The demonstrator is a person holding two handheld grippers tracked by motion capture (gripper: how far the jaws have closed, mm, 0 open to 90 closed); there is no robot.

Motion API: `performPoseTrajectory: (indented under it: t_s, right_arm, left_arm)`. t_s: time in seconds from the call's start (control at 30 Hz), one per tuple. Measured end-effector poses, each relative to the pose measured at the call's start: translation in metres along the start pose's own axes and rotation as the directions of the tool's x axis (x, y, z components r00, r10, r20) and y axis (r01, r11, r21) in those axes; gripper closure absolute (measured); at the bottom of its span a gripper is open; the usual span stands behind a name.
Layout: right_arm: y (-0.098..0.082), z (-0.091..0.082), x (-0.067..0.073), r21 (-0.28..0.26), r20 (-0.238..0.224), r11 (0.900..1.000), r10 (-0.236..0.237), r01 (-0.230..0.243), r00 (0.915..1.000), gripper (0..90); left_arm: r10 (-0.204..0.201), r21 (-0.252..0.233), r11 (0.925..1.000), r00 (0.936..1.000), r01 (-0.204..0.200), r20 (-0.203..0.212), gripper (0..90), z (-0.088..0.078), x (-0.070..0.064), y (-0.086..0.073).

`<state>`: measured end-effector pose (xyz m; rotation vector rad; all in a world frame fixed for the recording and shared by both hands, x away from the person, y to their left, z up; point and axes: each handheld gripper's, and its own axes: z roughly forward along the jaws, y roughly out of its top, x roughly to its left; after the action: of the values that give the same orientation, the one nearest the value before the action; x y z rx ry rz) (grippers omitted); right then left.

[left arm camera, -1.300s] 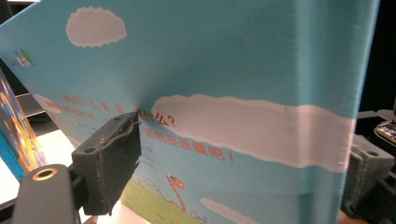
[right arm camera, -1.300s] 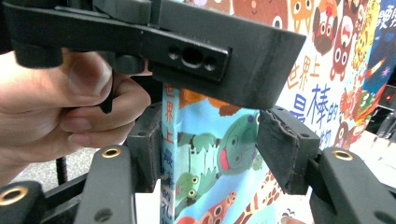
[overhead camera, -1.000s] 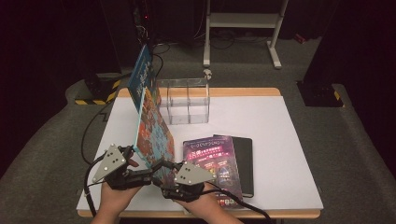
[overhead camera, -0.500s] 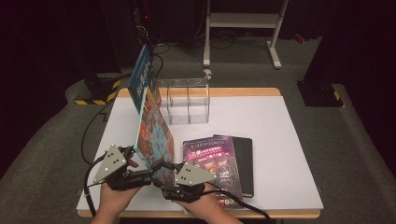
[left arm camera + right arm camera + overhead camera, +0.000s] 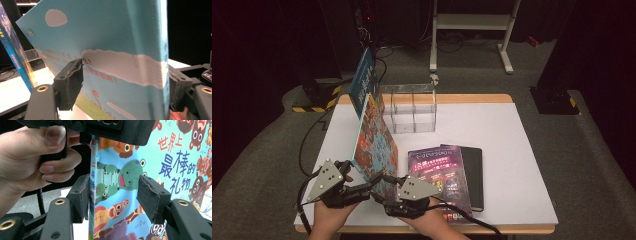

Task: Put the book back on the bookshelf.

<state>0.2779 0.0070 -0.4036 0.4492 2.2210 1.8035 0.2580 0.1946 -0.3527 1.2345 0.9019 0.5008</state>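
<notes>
— Blue card covers are seen on the picture book [image 5: 374, 135], which is stood upright on its lower edge near the front left of the white table [image 5: 512, 150], its far end leaning out past the clear acrylic organiser [image 5: 413, 109].

— How is the left gripper [image 5: 362, 187] placed?

— It is held at the book's near corner. In the left gripper view the blue back cover [image 5: 105, 50] is found between the two black jaws; the right-hand pad is laid against the spine side, while the left-hand pad [image 5: 72, 82] is set at the cover's face. The jaws have just been closing, and whether both pads are pressed home cannot be told.

— And the right gripper [image 5: 387, 197]?

— Its jaws are stood apart in the right gripper view. The spine [image 5: 92, 195] is met by the left-hand pad, and the other pad is kept clear of the illustrated front cover, so no clamp is made. A hand [image 5: 37, 157] on the other gripper is seen beyond.

— What else is laid on the table?

— A purple magazine [image 5: 439, 175] is lain flat just beside the book, partly over a black notebook [image 5: 472, 175].
</notes>
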Motion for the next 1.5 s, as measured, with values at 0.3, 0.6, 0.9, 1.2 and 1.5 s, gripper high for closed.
performPoseTrajectory:
  t_s: [0.3,0.6,0.9,1.2,1.5]
  right_arm:
    - [0.0,0.001,0.001,-0.003,-0.017,1.0,0.009,-0.009,0.9998,44.1]
    - [0.0,-0.004,-0.006,-0.002,0.017,1.0,0.017,-0.017,0.9997,45.7]
    - [-0.001,-0.007,-0.016,0.006,0.048,1.0,0.025,-0.025,0.9985,46.0]
    - [-0.006,-0.014,-0.03,0.029,0.097,0.999,0.035,-0.038,0.9947,46.1]
    - [-0.016,-0.034,-0.054,0.096,0.179,0.994,0.039,-0.057,0.9831,45.5]
  left_arm:
    - [-0.04,-0.054,0.9978,0.9992,0.04,0.0,41.8,-0.008,0.004,0.003]
    - [0.0,-0.07,0.9975,0.9895,-0.01,-0.144,77.9,-0.031,0.032,0.018]
    - [-0.017,-0.085,0.9964,0.9879,0.004,-0.154,80.8,-0.047,0.055,0.014]
    - [-0.007,-0.086,0.9963,0.9914,-0.004,-0.131,80.5,-0.054,0.063,0.01]
    - [-0.035,-0.093,0.9954,0.9913,0.023,-0.127,80.3,-0.06,0.07,0.007]
